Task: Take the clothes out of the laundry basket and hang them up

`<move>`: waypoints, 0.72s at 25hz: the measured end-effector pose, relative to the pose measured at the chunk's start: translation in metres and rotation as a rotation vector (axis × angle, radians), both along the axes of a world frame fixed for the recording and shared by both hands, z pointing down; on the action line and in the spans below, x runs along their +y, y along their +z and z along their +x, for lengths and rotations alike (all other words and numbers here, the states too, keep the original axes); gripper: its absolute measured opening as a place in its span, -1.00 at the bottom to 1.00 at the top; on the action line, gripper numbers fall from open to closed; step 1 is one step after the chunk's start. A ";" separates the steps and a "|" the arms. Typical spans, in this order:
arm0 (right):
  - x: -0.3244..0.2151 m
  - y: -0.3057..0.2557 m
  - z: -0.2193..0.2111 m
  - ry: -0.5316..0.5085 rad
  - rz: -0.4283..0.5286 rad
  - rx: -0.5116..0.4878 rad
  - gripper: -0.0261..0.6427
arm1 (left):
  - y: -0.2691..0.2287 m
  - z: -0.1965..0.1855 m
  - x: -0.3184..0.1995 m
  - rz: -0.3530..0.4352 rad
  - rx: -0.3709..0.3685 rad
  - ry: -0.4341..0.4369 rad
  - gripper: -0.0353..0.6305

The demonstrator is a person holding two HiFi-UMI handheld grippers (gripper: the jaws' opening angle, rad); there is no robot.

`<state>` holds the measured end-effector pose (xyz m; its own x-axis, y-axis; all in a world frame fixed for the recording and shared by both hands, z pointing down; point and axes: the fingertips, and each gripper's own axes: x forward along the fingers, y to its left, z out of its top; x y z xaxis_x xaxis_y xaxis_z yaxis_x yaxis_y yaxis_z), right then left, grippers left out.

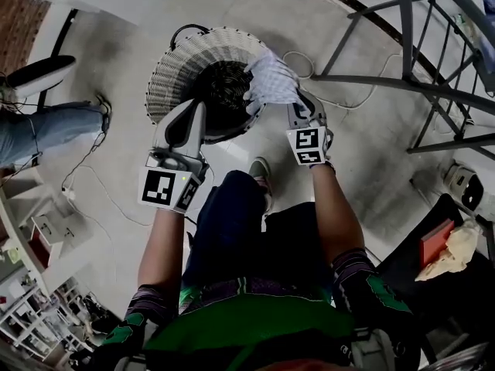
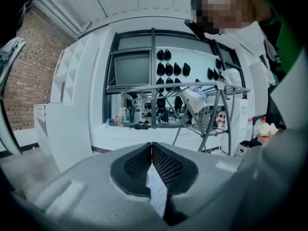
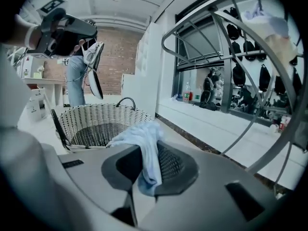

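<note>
The left hand-held gripper (image 1: 200, 108) hangs over the near rim of the round white-and-dark woven laundry basket (image 1: 174, 68), its jaws pressed together; a pale sliver shows low between them, too thin to identify. The basket stands on the light floor (image 1: 116, 22), and its dark inside looks bare. Above its right rim, the white checked cloth (image 1: 271, 79) is bunched and lifted clear, pinched in the jaws of the right hand-held gripper (image 3: 144, 163). Further right stands a grey metal drying rack (image 1: 433, 83).
</note>
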<state>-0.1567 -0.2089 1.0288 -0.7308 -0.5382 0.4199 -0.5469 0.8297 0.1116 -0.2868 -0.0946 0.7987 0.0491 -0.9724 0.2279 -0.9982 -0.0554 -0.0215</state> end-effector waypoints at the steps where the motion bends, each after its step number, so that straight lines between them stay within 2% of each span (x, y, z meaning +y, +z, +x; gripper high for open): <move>1: 0.002 -0.008 0.000 -0.009 0.003 0.012 -0.73 | -0.007 -0.002 0.001 0.001 0.011 -0.009 -0.84; 9: 0.005 -0.115 -0.011 -0.036 0.023 0.006 -0.73 | -0.088 -0.024 -0.003 0.015 0.071 -0.046 -0.84; 18: -0.008 -0.307 -0.013 -0.002 0.094 -0.028 -0.73 | -0.210 -0.046 0.000 0.063 0.115 -0.037 -0.84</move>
